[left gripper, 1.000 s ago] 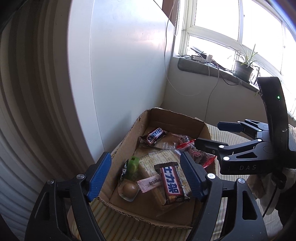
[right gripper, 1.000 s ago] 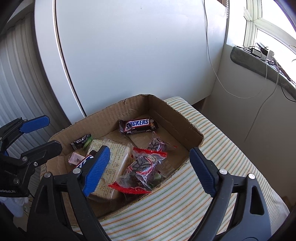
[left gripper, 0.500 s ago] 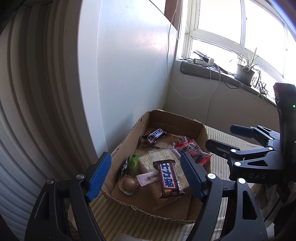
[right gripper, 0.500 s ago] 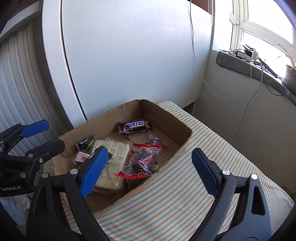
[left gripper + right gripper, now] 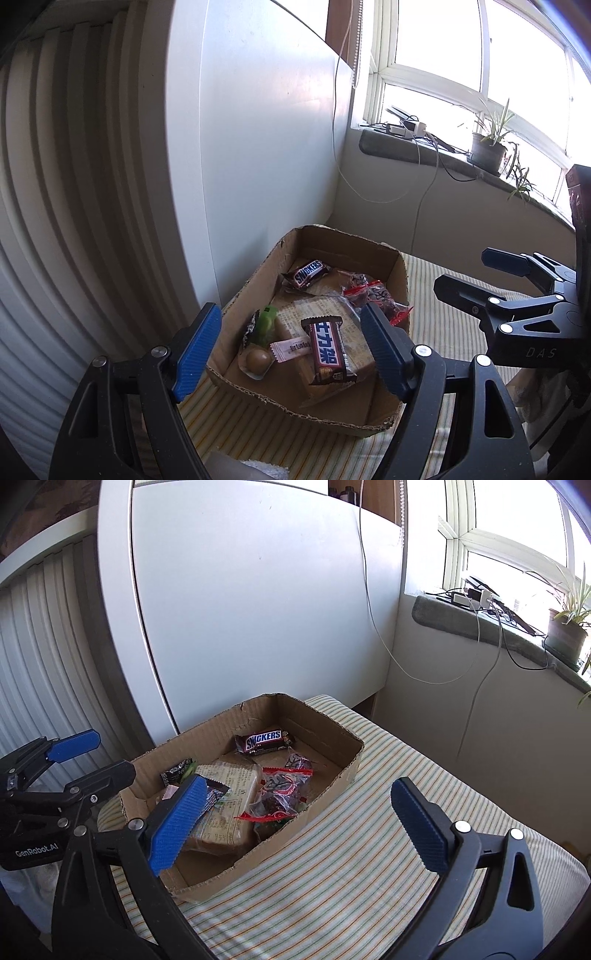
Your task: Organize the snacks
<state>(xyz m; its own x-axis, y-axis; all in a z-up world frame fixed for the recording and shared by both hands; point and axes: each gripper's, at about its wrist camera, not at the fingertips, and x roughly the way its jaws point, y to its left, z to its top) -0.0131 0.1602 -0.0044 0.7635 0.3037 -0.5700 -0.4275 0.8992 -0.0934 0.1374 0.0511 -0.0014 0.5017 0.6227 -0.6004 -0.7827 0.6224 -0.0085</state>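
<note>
Sitting gathered in a shallow cardboard box (image 5: 343, 775) on a striped tabletop (image 5: 406, 812), pushed close against a white panel (image 5: 258, 609) near the window: a mixed lot of snacks. Lying at the far end, a Snickers bar (image 5: 264, 740); resting on a large pale wrapped block (image 5: 325, 325), a second chocolate bar (image 5: 328, 350) with blue lettering; crowding the near left corner, a pink-wrapped sweet (image 5: 291, 347), a round brown candy in a clear cup (image 5: 258, 360) and a green packet (image 5: 266, 324); bunching along the right wall, red-edged clear bags (image 5: 282, 794). Hovering above and short of the box, the left gripper (image 5: 291, 350) and right gripper (image 5: 295, 825), both spread wide and carrying nothing, likely keeping clear for an overview. Looking loosely heaped rather than sorted, wrappers overlapping and tilting. Fitting either a box awaiting tidying or one holding snacks already collected; impossible to tell which.
</note>
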